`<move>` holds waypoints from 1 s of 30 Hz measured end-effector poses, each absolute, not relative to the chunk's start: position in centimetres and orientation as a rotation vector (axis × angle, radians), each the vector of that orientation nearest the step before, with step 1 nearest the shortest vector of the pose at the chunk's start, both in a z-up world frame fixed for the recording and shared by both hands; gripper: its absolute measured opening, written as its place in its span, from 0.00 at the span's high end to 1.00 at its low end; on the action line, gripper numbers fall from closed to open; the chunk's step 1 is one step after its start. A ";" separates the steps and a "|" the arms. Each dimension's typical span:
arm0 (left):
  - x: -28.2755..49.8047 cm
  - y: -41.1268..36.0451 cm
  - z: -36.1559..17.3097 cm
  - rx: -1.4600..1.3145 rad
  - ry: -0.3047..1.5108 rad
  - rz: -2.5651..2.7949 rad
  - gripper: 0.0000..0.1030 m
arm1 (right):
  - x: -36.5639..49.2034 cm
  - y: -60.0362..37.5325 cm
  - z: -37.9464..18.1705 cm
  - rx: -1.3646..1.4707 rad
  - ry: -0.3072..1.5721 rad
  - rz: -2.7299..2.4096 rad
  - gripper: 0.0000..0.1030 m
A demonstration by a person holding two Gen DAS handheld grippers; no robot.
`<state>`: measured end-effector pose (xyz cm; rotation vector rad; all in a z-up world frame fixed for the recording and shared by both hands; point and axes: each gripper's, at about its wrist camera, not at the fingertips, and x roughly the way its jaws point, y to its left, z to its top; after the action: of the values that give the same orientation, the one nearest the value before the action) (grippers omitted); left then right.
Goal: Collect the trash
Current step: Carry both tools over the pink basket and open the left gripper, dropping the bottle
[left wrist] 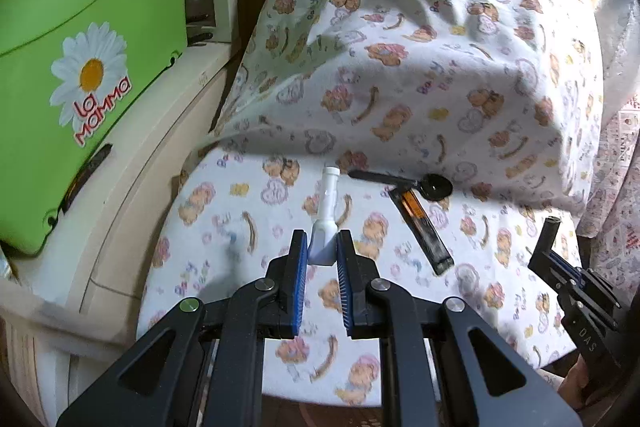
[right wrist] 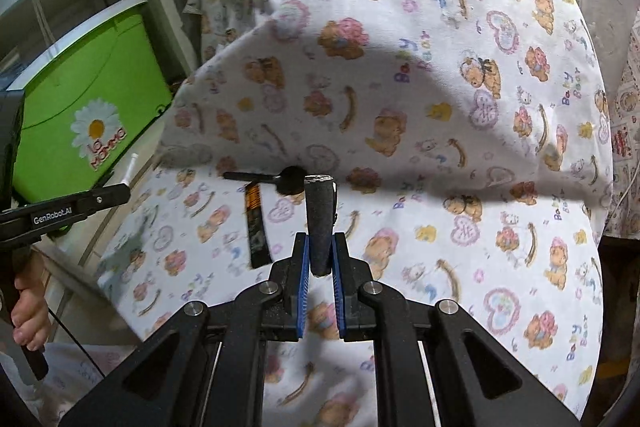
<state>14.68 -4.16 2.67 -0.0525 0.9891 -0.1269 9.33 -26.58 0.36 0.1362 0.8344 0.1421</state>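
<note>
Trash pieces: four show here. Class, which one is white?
The white plastic tube clamped in the left gripper. The right gripper holds a dark cylinder; the black spoon and dark sachet lie on the cloth.

The green box [left wrist: 80,47] carries a white daisy with a yellow centre, and under it the red words "La Mamma" run slantwise; the same mark shows on that box in the right wrist view [right wrist: 96,87]. The cloth [left wrist: 400,67] printed with bears, hearts and ducks bears the words "Baby Bear" again and again in small purple letters. The left tool [right wrist: 80,207] is marked "GenRobot.AI" in white on its black side. The right tool [left wrist: 560,259] shows the letters "DAS" on its black body.
</note>
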 end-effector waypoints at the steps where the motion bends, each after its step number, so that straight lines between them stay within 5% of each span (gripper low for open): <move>1: 14.3 -4.2 2.6 -0.056 0.991 -0.128 0.87 | 9.1 -26.3 0.4 0.133 0.833 0.149 0.88; 30: 2.4 -3.9 -0.8 -0.063 1.137 -0.248 0.87 | -2.3 -22.2 0.4 0.112 0.901 0.357 0.88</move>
<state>2.38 -3.87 -0.81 -0.0626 1.1366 -0.2481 -2.26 -22.19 0.44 0.1121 0.9012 0.3568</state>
